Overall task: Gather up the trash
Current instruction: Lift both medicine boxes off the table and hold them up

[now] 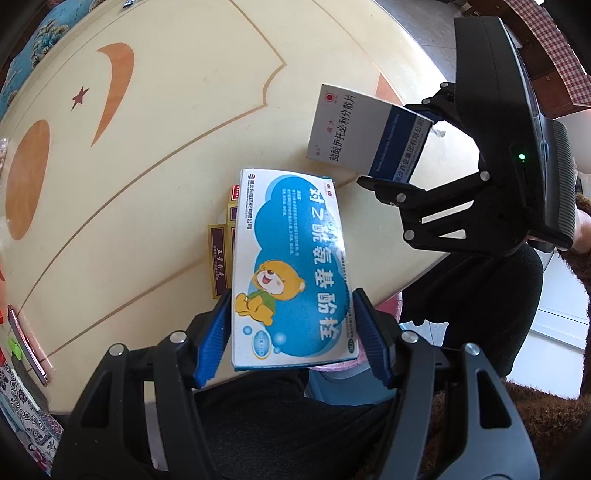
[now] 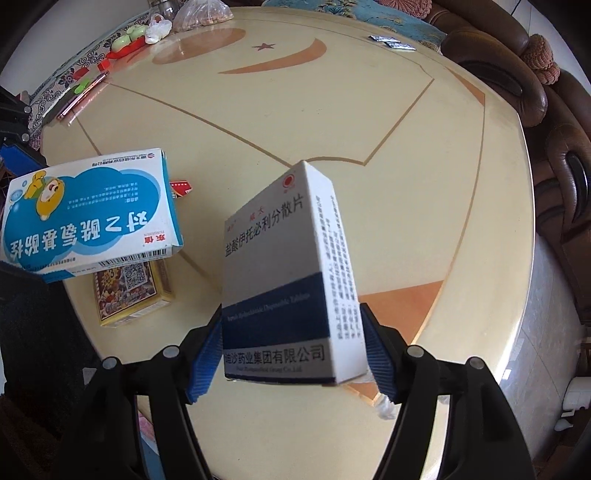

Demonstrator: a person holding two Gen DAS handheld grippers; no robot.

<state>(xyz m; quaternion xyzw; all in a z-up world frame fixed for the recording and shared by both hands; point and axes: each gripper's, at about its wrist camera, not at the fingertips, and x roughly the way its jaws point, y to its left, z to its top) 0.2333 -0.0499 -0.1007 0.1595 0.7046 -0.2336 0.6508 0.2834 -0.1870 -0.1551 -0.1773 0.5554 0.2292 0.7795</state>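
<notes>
My left gripper [image 1: 291, 332] is shut on a blue and white medicine box with a cartoon bear [image 1: 291, 266] and holds it above the cream table [image 1: 147, 147]. The bear box also shows at the left in the right wrist view [image 2: 88, 218]. My right gripper [image 2: 293, 347] is shut on a white and dark-blue medicine box [image 2: 288, 273], lifted above the table [image 2: 332, 110]. That box and the right gripper [image 1: 410, 147] show at the upper right of the left wrist view, the box [image 1: 365, 133] between the fingers. A yellow and maroon box [image 2: 129, 291] lies on the table under the bear box.
A small crumpled white scrap [image 2: 384, 404] lies by the near table edge. Plastic bags [image 2: 199, 14], red and green items [image 2: 125, 40] and a pink pen-like stick [image 2: 81, 98] lie at the far left edge. Foil packets [image 2: 391, 41] lie at the far side. A brown sofa [image 2: 535, 92] stands on the right.
</notes>
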